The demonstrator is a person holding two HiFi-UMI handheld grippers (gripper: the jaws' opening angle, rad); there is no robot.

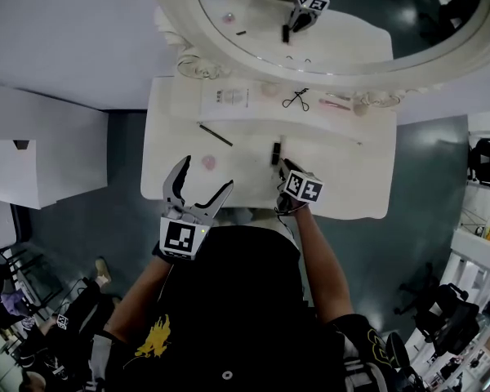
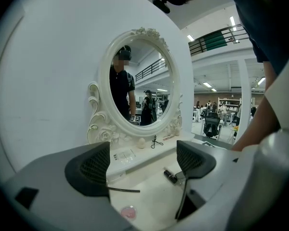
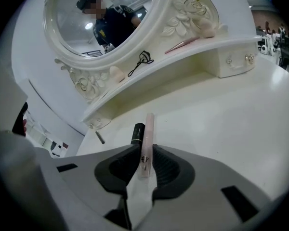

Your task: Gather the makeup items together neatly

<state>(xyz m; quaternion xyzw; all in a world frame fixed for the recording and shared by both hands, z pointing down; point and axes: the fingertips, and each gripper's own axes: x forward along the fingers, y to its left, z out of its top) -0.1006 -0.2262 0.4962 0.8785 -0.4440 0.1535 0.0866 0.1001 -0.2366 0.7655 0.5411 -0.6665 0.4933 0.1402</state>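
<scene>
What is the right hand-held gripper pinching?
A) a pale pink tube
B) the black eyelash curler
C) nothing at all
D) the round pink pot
A: in the right gripper view, the jaws of the right hand-held gripper press on both sides of a pale pink tube, while the black eyelash curler lies up on the shelf under the mirror.

1. A big open hall used as a lab or workspace, not a home. At the right of the left gripper view are a mezzanine railing (image 2: 214, 41), ceiling strip lights (image 2: 232, 22) and an office chair (image 2: 212, 124).
2. A white dressing table (image 1: 351, 178) with an ornate oval mirror (image 1: 335, 70) stands against a bare white panel (image 2: 48, 81).
3. In the head view, the grey-green floor (image 1: 425, 243) runs to dark chairs (image 1: 453, 327) at lower right.
</scene>
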